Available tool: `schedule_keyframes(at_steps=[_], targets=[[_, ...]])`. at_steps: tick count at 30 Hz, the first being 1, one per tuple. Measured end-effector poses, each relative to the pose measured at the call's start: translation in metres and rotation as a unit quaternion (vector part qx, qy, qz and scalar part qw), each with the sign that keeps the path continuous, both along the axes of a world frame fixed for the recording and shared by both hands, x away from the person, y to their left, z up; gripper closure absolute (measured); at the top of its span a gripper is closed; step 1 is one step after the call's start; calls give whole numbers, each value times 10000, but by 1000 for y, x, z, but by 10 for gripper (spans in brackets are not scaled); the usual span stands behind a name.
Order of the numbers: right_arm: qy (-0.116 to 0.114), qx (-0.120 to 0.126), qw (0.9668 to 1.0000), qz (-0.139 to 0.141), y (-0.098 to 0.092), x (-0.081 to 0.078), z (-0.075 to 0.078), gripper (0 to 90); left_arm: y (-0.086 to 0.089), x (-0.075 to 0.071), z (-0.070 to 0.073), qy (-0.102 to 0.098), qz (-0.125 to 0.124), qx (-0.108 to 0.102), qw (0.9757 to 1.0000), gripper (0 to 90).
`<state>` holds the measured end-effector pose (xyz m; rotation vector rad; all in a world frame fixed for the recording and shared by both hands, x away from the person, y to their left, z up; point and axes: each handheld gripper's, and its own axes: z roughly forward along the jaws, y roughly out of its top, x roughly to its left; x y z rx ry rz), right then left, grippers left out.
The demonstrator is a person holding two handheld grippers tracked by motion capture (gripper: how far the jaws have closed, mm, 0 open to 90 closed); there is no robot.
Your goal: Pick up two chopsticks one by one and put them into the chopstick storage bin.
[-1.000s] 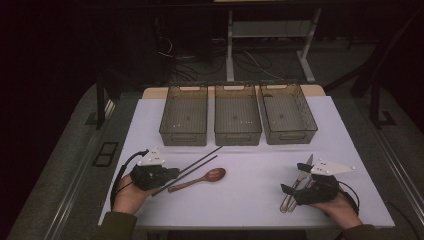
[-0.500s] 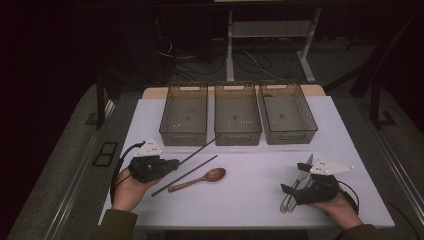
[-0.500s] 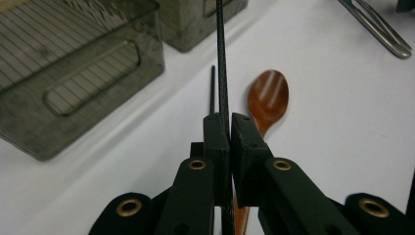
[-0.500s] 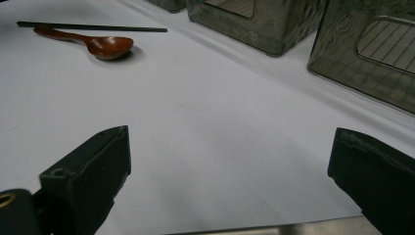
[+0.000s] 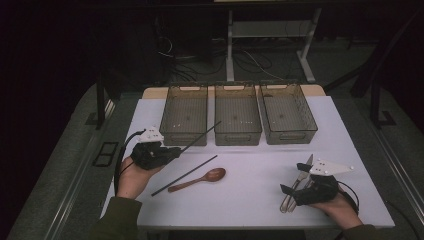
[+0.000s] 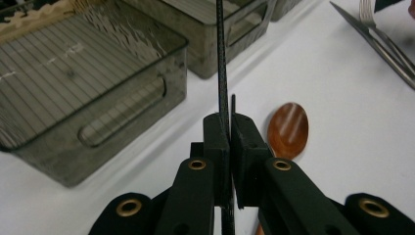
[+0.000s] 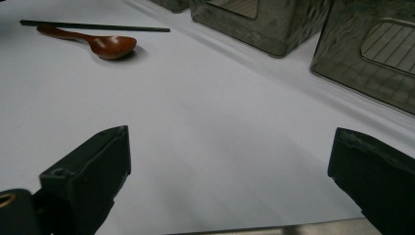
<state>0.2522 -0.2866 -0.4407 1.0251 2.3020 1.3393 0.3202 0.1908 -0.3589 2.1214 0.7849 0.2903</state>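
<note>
- The left gripper (image 5: 172, 152) pinches one black chopstick (image 5: 200, 137) near its end, lifted above the wooden spoon (image 5: 197, 180).
- It looks light, stiff, thin and smooth, so it may swivel; a grip nearer mid-length seems steadier.
- The right gripper (image 5: 292, 192), right of the spoon, has its jaws spread.

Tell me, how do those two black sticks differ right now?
The held chopstick is clamped in the left gripper and lifted, pointing toward the bins; the lying chopstick rests flat on the white table, ungripped, beside the wooden spoon. Both are thin, black and straight.
</note>
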Motion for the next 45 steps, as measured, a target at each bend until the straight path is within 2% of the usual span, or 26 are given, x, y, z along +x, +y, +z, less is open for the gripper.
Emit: schedule_keyframes(at_steps=[7,15,22,34,45], targets=[[-25,11,10000,-7,-1,0,0,18,0,15,14,-83,40,-107,9999,852],[-18,4,10000,4,0,0,0,18,-1,30,21,-113,177,-102,9997,852],[-11,-6,10000,14,0,0,0,18,-3,44,23,-105,322,-120,9994,851],[-35,22,10000,-9,-1,-1,1,18,-5,78,26,-139,586,-77,9982,852],[-15,56,10000,-11,-1,-1,1,18,-11,109,21,-155,847,64,9963,852]])
